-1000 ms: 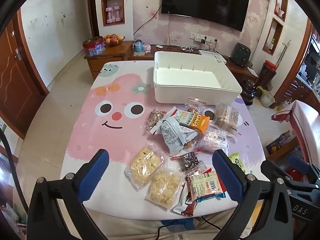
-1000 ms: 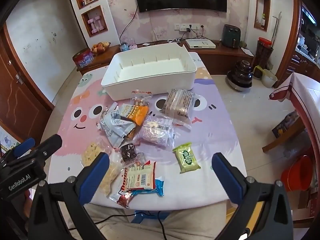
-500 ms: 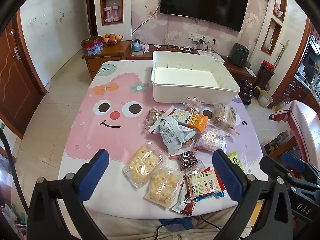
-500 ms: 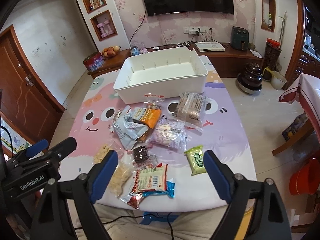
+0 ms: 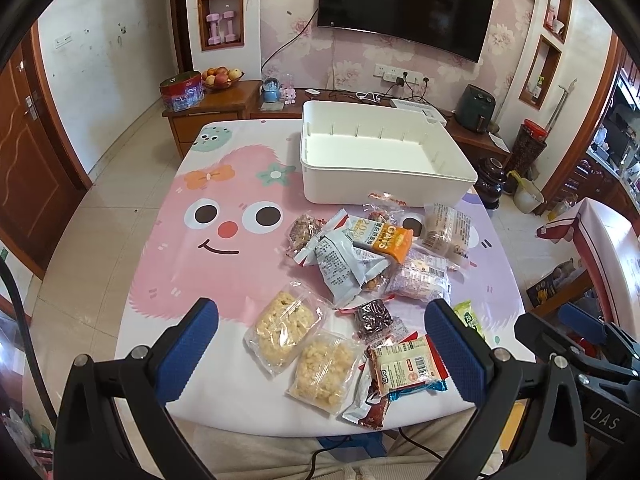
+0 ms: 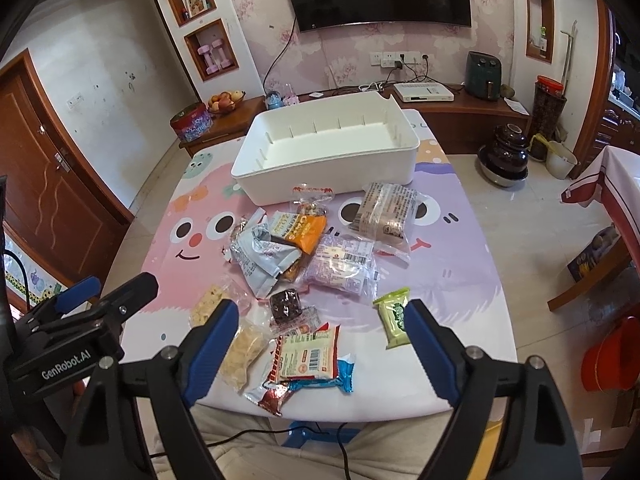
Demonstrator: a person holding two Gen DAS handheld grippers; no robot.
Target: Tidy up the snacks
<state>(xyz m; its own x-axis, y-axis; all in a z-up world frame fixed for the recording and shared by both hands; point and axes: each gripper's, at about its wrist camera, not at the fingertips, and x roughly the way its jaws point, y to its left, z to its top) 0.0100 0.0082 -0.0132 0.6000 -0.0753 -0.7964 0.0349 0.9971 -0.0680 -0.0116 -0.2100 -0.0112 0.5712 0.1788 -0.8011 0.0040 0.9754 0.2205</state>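
Observation:
Several snack packs lie loose on the cartoon-print table [image 5: 192, 248]: two clear bags of yellow puffs [image 5: 284, 328], a grey foil pack [image 5: 340, 264], an orange oat pack [image 5: 390, 238], a green pack [image 6: 394, 316] and a red-and-white pack [image 6: 308, 356]. An empty white bin [image 5: 380, 160] stands behind them; it also shows in the right wrist view [image 6: 328, 152]. My left gripper [image 5: 320, 348] is open and empty above the near edge. My right gripper [image 6: 320, 348] is open and empty above the red-and-white pack.
A wooden TV cabinet [image 5: 224, 108] with a fruit bowl and a tin stands behind the table. A dark pot [image 6: 506, 156] sits on the floor at right. A red bucket [image 6: 612, 356] is at lower right. A wooden door [image 6: 44, 184] is on the left.
Both grippers have shifted slightly over the near table edge, and the right one now sits a little closer to the packs. The right jaws have narrowed somewhat. No snack has moved.

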